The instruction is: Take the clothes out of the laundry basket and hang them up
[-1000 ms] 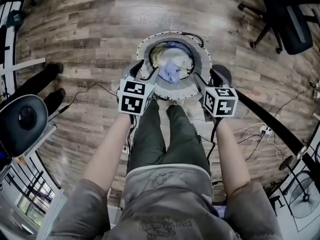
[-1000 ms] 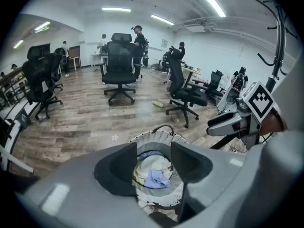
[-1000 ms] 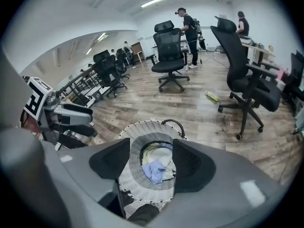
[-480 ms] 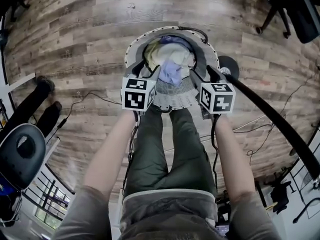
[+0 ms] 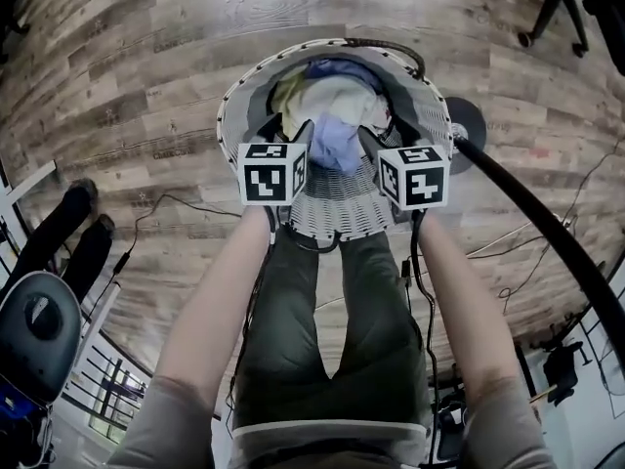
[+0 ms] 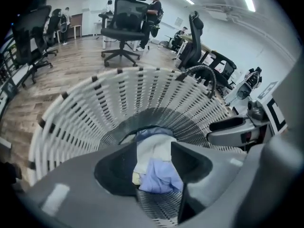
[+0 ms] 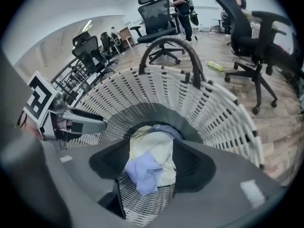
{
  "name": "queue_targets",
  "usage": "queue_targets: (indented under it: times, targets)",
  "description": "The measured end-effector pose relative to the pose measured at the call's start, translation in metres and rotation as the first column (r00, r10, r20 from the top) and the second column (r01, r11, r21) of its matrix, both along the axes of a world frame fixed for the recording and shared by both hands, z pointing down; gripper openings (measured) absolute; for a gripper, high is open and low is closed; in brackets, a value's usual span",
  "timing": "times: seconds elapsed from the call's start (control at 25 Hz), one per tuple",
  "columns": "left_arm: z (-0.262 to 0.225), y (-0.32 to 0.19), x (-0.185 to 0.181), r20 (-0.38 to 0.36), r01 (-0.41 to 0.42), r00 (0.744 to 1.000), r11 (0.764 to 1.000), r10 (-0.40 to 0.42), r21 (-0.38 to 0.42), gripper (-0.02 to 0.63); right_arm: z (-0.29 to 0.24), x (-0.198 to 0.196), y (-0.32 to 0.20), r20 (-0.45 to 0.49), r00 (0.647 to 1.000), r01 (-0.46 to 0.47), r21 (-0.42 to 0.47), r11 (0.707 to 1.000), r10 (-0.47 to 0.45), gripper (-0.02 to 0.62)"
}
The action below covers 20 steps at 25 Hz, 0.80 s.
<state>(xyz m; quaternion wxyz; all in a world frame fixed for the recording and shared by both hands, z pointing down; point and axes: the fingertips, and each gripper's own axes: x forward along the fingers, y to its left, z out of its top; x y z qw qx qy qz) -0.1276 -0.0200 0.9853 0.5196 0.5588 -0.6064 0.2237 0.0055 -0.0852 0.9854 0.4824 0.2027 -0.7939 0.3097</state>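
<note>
- Left gripper [image 5: 286, 135] and right gripper [image 5: 383, 137]: both sets of jaws spread, empty, poised over the laundry basket [image 5: 244, 86] at its 6 o'clock rim.
- Clothes [image 5: 327, 101] piled inside, lilac piece [image 5: 337, 143] on top at 6 o'clock.
- Risk: a deep pinch likely drags tangled layers along, or lifts the light basket.

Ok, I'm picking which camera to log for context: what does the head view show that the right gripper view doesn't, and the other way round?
Head view only: the person's legs in green trousers and thin cables on the floor. Right gripper view only: a standing person far off, a ceiling light and a yellow-green item on the floor. Both: the white laundry basket holding a lavender garment and a cream garment, with the right claw open, aimed into it.
</note>
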Motion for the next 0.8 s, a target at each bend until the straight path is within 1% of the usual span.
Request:
queue_targets:
  times: [0.2, 0.32, 0.4, 0.48, 0.56, 0.68, 0.72, 0.8]
  targets:
    - [0.067, 0.003, -0.001, -0.012, 0.022, 1.0, 0.998, -0.023, -0.067, 0.222, 0.057, -0.002, 0.003, -0.038, 0.999, 0.019, -0.015, 1.0, -0.019, 0.293]
    - [0.098, 0.003, 0.003, -0.028, 0.031, 0.999, 0.995, -0.034, -0.094, 0.222, 0.086, 0.0, 0.003, -0.048, 0.999, -0.011, -0.025, 1.0, 0.01, 0.293]
    - [0.119, 0.008, 0.005, -0.036, 0.037, 0.998, 0.991, -0.042, -0.126, 0.222, 0.105, 0.002, 0.004, -0.055, 0.998, -0.03, -0.03, 0.999, 0.028, 0.291]
    - [0.14, 0.014, 0.005, -0.041, 0.059, 0.997, 0.986, -0.066, -0.156, 0.223, 0.122, 0.006, 0.004, -0.068, 0.997, -0.042, -0.034, 0.999, 0.04, 0.291]
    - [0.158, 0.018, 0.006, -0.046, 0.08, 0.995, 0.981, -0.089, -0.177, 0.222, 0.138, 0.012, 0.004, -0.082, 0.995, -0.068, -0.04, 0.997, 0.064, 0.29]
    - [0.182, 0.022, 0.006, -0.047, 0.075, 0.995, 0.974, -0.087, -0.213, 0.223, 0.163, 0.018, 0.005, -0.097, 0.987, -0.131, -0.061, 0.99, 0.125, 0.287]
    - [0.192, 0.026, 0.007, -0.055, 0.084, 0.994, 0.969, -0.1, -0.232, 0.225, 0.171, 0.019, 0.005, -0.099, 0.984, -0.157, -0.073, 0.985, 0.149, 0.285]
    - [0.21, 0.031, 0.007, -0.081, 0.133, 0.984, 0.955, -0.16, -0.266, 0.229, 0.186, 0.019, 0.007, -0.098, 0.975, -0.208, -0.102, 0.973, 0.199, 0.285]
